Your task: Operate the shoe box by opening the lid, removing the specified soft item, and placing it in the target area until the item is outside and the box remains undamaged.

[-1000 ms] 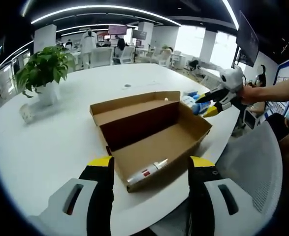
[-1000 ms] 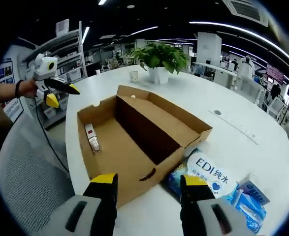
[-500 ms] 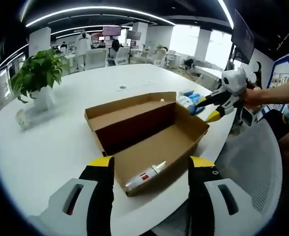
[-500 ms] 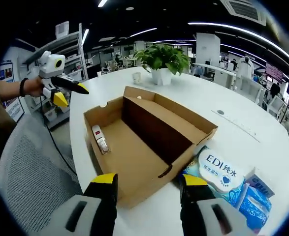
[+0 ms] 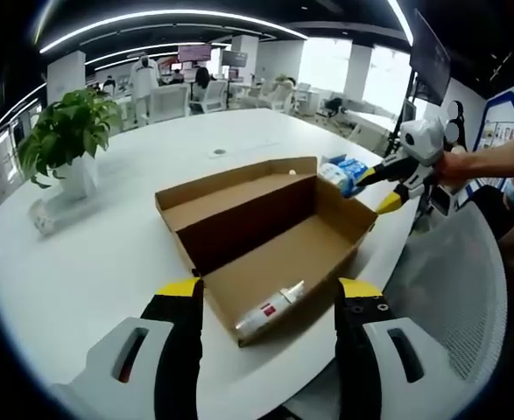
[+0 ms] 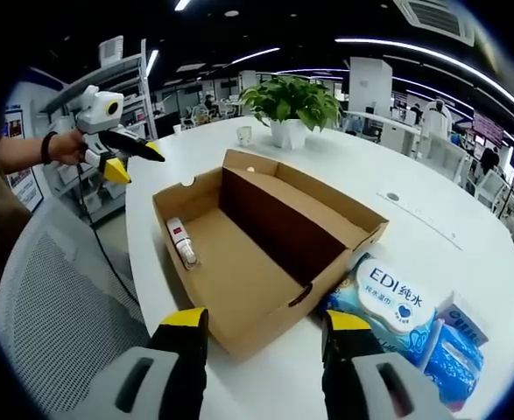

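The brown shoe box (image 5: 318,241) lies open on the white table, its lid (image 5: 230,188) folded back behind it. A white tube with a red label (image 5: 271,308) lies in the box's near corner, also seen as the tube (image 6: 182,243) by the box's (image 6: 265,280) left wall. My left gripper (image 5: 270,290) is open just before the box edge, with nothing between its jaws. My right gripper (image 6: 264,325) is open too, short of the box's corner. A soft wipes pack (image 6: 390,296) and a blue tissue pack (image 6: 456,339) lie outside the box on the table.
A potted plant (image 5: 64,131) and a small cup (image 5: 42,219) stand at the far left of the round table (image 5: 90,271). Grey mesh chairs (image 5: 454,289) stand at the table's edge. The right gripper (image 5: 397,175) hovers by the wipes (image 5: 340,171); the left gripper (image 6: 116,147) hovers beyond the box.
Both hands have shifted a little, so both views have slid. The right gripper has lifted slightly away from the wipes. Box, tube and packs lie where they were.
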Tool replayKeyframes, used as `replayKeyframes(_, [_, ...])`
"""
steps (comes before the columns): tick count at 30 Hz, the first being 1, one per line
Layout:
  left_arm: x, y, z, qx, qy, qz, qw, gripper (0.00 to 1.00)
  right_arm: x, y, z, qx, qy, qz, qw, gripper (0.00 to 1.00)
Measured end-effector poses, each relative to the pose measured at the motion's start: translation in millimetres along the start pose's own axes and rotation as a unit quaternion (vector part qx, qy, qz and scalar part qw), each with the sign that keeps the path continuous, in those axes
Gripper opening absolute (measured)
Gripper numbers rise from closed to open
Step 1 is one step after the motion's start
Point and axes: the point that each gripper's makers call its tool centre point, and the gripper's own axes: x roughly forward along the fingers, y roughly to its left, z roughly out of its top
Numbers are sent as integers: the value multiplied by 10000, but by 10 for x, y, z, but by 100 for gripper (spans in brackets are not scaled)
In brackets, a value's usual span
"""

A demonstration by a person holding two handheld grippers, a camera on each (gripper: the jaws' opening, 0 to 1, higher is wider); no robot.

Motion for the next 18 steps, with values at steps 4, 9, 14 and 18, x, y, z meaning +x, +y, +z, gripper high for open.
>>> replayKeyframes(4, [40,38,34,158,72,-51,9998,60,-9,27,12,-16,-24,2,10000,50])
replayKeyframes(9, [95,208,63,500,273,19,9984,60,-11,54,-8,47,-32,15,10000,50])
replayKeyframes(14, [173,237,164,864,388,-54,9955,60,-36,68,-43,94,-30,13,10000,50])
replayKeyframes(18, [285,228,225,1210,527,-149,9911,59,-55,72,-79,126,-20,7,9999,50])
